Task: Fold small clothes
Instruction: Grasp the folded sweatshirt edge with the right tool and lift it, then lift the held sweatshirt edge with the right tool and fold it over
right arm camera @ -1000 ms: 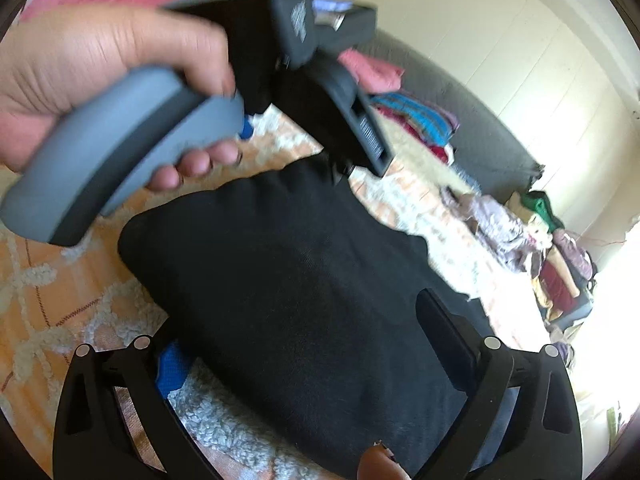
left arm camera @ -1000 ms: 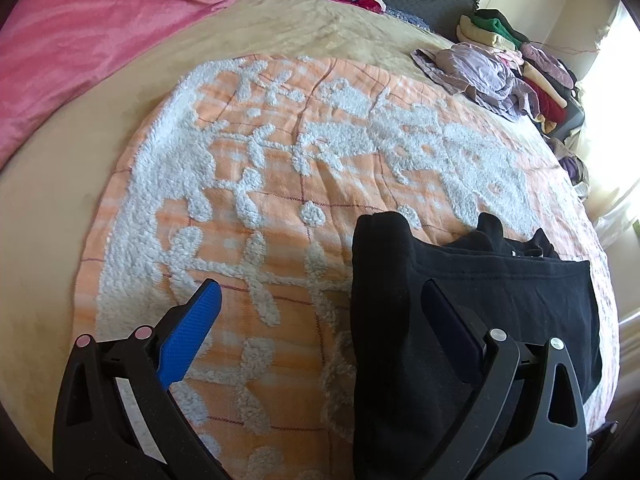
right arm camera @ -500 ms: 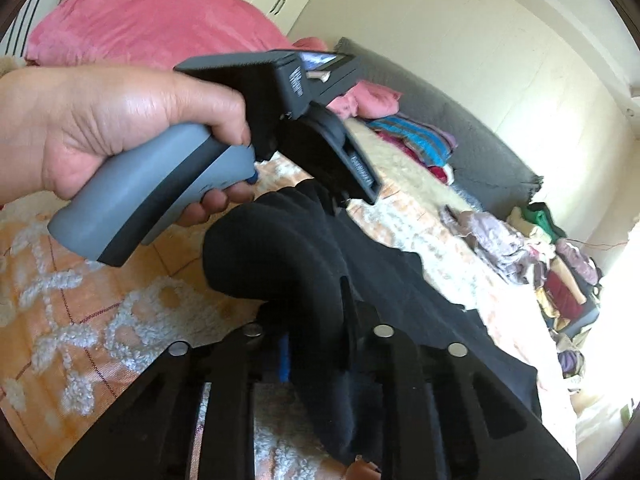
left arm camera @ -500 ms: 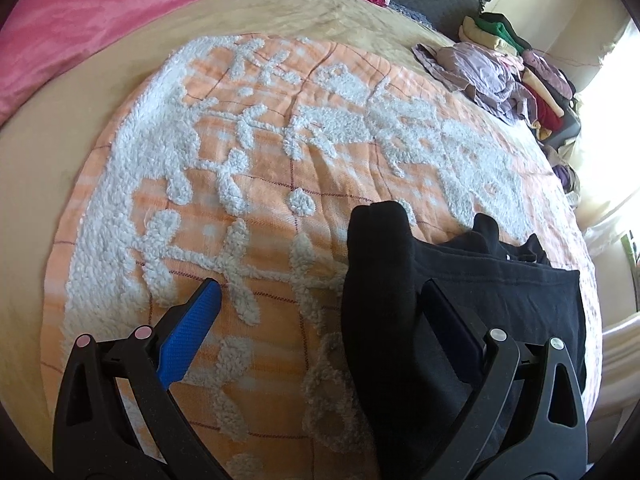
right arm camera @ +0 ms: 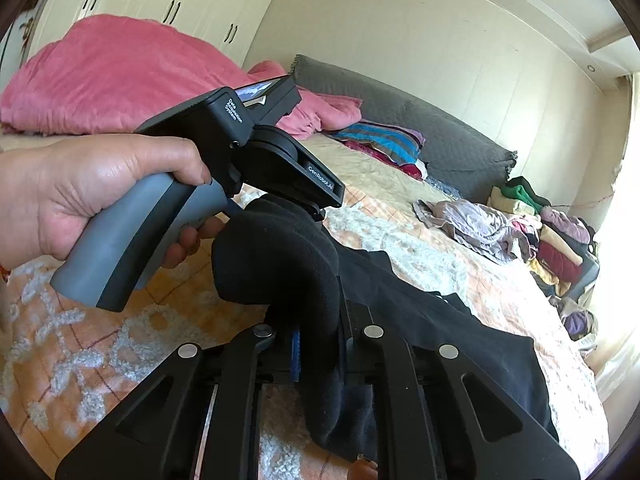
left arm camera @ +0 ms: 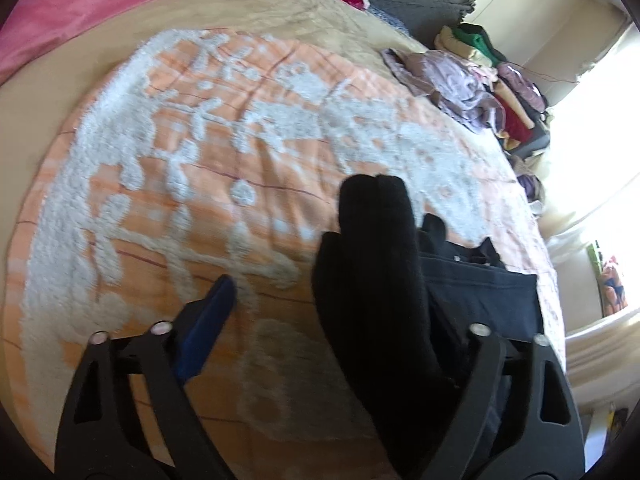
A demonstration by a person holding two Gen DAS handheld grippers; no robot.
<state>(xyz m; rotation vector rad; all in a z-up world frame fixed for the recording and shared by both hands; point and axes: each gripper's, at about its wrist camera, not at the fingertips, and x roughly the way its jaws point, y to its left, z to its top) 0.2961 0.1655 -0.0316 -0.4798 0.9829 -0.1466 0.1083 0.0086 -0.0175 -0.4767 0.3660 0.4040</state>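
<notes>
The black garment lies on the orange-and-white tufted blanket that covers the bed, toward the window side of it. Its near edge is bunched and lifted off the blanket in a thick fold.

The right gripper is clamped on that fold: its 2 jaws have just closed and now stand nearly together, with the black cloth pinched between them and hanging over the blue pad.

The left gripper is held in a person's hand by its grey handle, just above the raised fold. Its jaws stand apart, though they have just been closing a little. The blue-padded finger hovers over bare blanket, while the other finger is mostly hidden behind the black cloth; the fold rises between them, and I cannot tell whether either pad presses on it.

Beyond the blanket, a crumpled lilac garment lies at the far corner, beside a heap of mixed clothes. A pink duvet is piled at the head of the bed, and striped folded clothes rest against the grey headboard.
</notes>
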